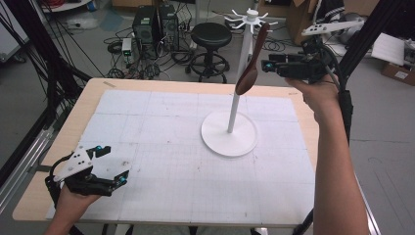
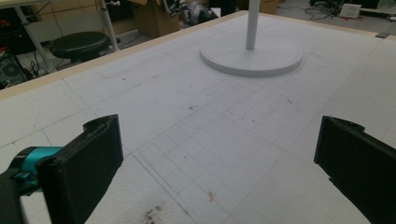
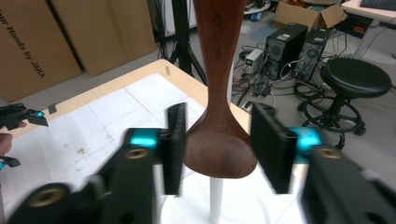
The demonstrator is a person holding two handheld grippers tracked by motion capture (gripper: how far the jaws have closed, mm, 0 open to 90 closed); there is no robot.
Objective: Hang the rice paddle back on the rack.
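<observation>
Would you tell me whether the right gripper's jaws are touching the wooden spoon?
Apart: the right gripper view shows the right gripper flanking the wooden spoon bowl, with gaps both sides.

Right gripper (image 3: pixel 218 148): jaws spread either side of the bowl of a dark wooden spoon (image 3: pixel 219 107), small gaps visible, contact not clear. Spoon hangs bowl-down in front of a white pole (image 3: pixel 215 200). Black stool (image 3: pixel 356 79) on the floor beyond the table (image 3: pixel 140 98).

high view overhead; both gripper views share the white stand (image 1: pixel 229 139).
</observation>
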